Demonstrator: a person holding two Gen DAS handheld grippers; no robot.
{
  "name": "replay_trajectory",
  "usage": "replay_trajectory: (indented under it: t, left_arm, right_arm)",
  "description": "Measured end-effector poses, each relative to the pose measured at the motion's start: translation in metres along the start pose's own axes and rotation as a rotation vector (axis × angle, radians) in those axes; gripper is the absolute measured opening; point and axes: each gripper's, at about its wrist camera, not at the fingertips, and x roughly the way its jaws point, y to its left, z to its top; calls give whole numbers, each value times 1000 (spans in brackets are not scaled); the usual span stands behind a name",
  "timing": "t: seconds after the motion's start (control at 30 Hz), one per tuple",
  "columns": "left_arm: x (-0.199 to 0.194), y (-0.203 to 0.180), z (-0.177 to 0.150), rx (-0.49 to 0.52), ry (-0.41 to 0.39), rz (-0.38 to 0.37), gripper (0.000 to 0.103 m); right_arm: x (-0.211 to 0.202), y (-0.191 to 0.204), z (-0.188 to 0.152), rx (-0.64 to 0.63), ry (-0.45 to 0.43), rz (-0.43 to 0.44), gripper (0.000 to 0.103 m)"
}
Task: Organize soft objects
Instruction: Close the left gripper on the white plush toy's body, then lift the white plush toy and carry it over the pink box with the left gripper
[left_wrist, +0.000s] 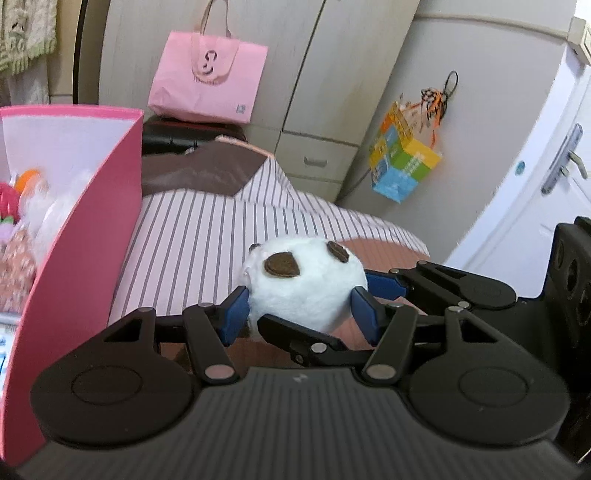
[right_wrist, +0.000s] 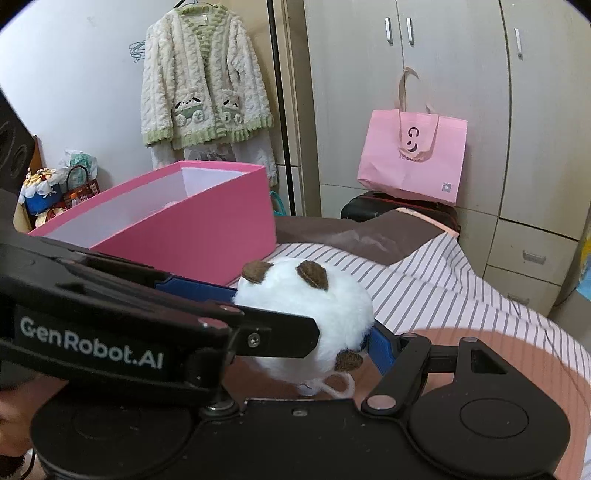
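left wrist view: left gripper (left_wrist: 300, 307) pinches round white plush ball (left_wrist: 306, 282); right gripper (left_wrist: 376, 286) brackets it, contact unclear. best lifted level toward open pink box (left_wrist: 85, 229).

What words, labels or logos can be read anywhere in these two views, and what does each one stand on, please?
"GenRobot.AI": white letters on the side of the left tool, seen in the right wrist view.
Pink shopping bag: a dark logo with small print under it, and a small square code; too blurred to read.
Colourful hanging box: white print, too small to read.
Pink box: no text visible.
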Motion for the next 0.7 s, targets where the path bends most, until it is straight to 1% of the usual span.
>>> replay_trajectory:
  t: [0.07, 0.17, 0.2, 0.4, 0.47, 0.57, 0.7]
  left_arm:
    - [-5, 1, -6, 4, 18, -8, 59]
    - [-15, 3, -14, 0, 38, -31, 59]
    - [-19, 3, -17, 7, 45, -39, 59]
    - [-37, 5, -29, 22, 72, -105, 59]
    - [-43, 1, -34, 52, 76, -111, 59]
    - [-52, -1, -44, 74, 65, -110, 59]
    - [-61, 3, -53, 77, 73, -103, 59]
  right_arm:
    - [-5, 7, -5, 16, 6, -7, 76]
    - [-15, 14, -12, 111, 28, -23, 77]
    - [-18, 18, -15, 122, 28, -31, 77]
    - [-39, 43, -30, 133, -13, -103, 76]
    - [-44, 51, -34, 118, -15, -128, 76]
    - [-52, 67, -42, 79, -44, -179, 77]
    - [-53, 78, -48, 93, -55, -186, 76]
